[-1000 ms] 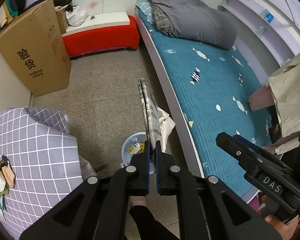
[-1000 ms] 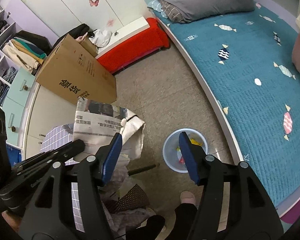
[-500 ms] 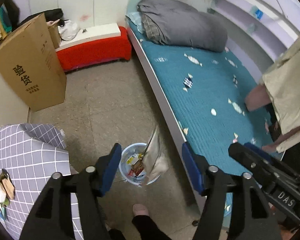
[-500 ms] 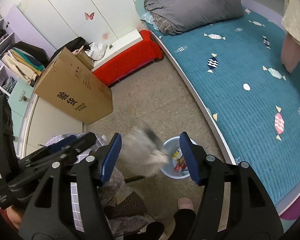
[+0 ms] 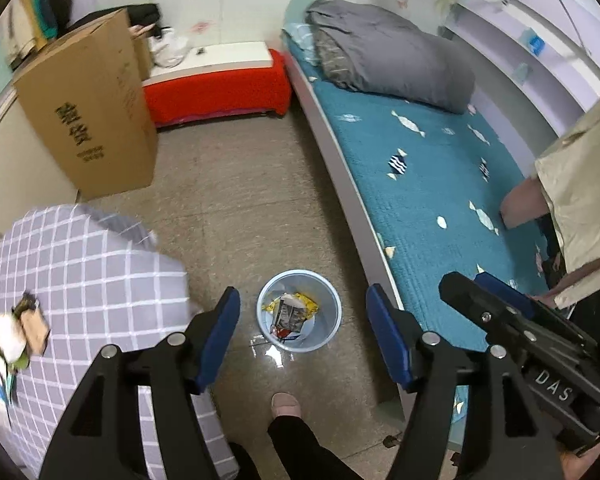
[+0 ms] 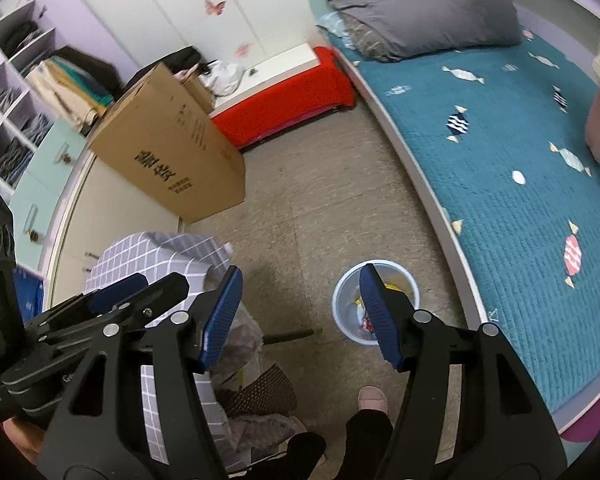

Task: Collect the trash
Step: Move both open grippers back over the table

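Observation:
A pale blue waste bin (image 5: 326, 334) stands on the floor beside the bed, directly below my left gripper (image 5: 302, 294). A folded newspaper (image 5: 289, 314) lies inside it on top of yellow wrappers. The left gripper is open and holds nothing. My right gripper (image 6: 300, 274) is open too, with nothing between its blue pads; the bin (image 6: 346, 286) shows partly behind its right finger. More scraps (image 5: 18, 334) lie on the checked cloth at the left. Each gripper also shows at the edge of the other's view.
A bed (image 5: 440, 184) with a teal cover and a grey quilt (image 5: 392, 52) runs along the right. A tall cardboard box (image 5: 92, 108) and a red bench (image 5: 216, 88) stand at the back. A checked-cloth surface (image 5: 80, 280) is at the left. A person's foot (image 5: 286, 404) is near the bin.
My left gripper was shut on the folded newspaper, then opened; the paper fell into the bin. Both grippers shifted, and the bin now sits more centred below the left one.

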A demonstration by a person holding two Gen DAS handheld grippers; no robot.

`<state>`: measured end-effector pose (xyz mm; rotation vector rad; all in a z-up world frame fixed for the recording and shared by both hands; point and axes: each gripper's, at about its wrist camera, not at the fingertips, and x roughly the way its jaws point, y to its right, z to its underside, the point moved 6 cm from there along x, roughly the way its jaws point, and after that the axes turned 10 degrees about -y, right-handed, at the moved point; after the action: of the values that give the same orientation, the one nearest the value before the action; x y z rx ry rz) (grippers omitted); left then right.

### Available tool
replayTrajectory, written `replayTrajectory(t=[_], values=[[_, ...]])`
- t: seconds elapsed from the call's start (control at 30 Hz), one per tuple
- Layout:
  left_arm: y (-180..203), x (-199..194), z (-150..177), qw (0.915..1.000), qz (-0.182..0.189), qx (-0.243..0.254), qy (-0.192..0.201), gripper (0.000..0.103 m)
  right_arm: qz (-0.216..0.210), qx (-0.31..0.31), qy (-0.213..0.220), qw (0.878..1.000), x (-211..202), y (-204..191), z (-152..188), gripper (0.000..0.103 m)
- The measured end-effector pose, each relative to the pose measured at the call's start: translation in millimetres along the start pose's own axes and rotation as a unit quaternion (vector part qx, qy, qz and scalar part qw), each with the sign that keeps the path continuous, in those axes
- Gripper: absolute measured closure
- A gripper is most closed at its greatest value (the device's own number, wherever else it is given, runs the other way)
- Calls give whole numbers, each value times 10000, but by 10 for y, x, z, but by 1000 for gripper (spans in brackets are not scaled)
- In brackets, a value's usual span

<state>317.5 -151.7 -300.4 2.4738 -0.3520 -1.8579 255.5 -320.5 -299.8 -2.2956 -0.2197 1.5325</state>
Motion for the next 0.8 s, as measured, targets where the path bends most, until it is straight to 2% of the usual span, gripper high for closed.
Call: replayTrajectory(t=[0.23,0.5,0.8], values=[[-566,-365,343,9989,-22,-413,212,38,-101,-397,29,9992,21,-665,206,42],[-1478,-826,986,9955,108,-881,328,37,-251,-730,31,9970,93,-1631,680,42],[-2495,-1205,1509,9888,13,-1411,490,37,-433,-1179,-38,9921,270,-2627,1136,41]])
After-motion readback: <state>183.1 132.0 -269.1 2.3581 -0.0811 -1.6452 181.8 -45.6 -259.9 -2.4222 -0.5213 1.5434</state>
